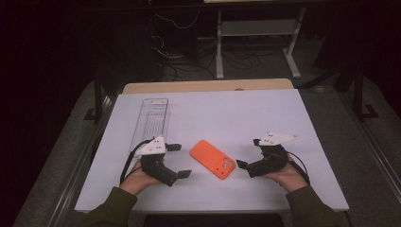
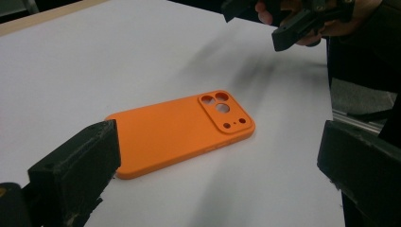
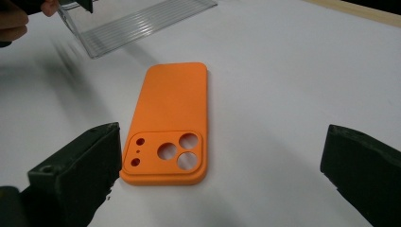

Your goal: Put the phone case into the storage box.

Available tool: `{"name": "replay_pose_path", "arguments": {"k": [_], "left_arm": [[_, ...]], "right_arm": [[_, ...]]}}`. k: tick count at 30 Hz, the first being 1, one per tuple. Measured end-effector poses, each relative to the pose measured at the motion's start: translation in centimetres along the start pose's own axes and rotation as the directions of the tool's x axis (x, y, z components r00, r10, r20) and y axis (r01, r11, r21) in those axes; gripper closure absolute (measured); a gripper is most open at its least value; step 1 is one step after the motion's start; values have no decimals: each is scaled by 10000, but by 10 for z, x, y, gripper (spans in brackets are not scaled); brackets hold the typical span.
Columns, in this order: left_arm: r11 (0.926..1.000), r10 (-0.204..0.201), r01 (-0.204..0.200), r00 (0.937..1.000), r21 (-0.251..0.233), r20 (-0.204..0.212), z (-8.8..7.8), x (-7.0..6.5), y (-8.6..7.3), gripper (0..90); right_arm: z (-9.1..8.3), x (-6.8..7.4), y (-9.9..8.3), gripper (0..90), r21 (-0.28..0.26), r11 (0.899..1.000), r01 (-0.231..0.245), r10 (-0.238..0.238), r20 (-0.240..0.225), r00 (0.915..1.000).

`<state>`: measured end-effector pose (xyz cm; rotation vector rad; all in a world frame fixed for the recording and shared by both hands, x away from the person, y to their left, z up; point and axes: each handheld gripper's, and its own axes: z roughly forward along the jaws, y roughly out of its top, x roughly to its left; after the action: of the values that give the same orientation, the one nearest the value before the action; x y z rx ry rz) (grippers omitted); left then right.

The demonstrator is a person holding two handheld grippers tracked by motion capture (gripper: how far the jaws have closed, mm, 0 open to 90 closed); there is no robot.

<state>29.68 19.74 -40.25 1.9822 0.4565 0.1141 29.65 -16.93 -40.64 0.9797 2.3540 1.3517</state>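
An orange phone case (image 1: 213,159) lies back side up on the white table, its camera cutouts toward the person's right. My left gripper (image 1: 178,161) stands open just left of it, jaws pointing at the case. My right gripper (image 1: 249,152) is open just right of it, also aimed at it. In the left gripper view the case (image 2: 179,130) lies ahead between the wide-apart jaws of the left gripper (image 2: 217,156), untouched, with the right gripper (image 2: 283,23) beyond. In the right gripper view the case (image 3: 172,123) lies ahead of the right gripper (image 3: 222,156), camera end nearest.
A long clear plastic tray (image 1: 153,120) lies on the white table (image 1: 227,113) behind the left gripper, and its ribbed end (image 3: 142,21) appears beyond the case. Dark floor, cables and a metal stand sit past the table's far edge.
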Motion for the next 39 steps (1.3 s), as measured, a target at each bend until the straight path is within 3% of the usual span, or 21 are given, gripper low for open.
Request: {"name": "replay_pose_path", "arguments": {"k": [20,39], "left_arm": [[9999,-120,121,9999,-33,95,4,-1,-2,0],[9999,-68,66,9998,99,213,9,-2,-3,0]], "right_arm": [[20,-1,13,0,107,9997,-209,212,-246,9995],[28,0,24,0,56,9999,-130,131,-128,9998]]}}
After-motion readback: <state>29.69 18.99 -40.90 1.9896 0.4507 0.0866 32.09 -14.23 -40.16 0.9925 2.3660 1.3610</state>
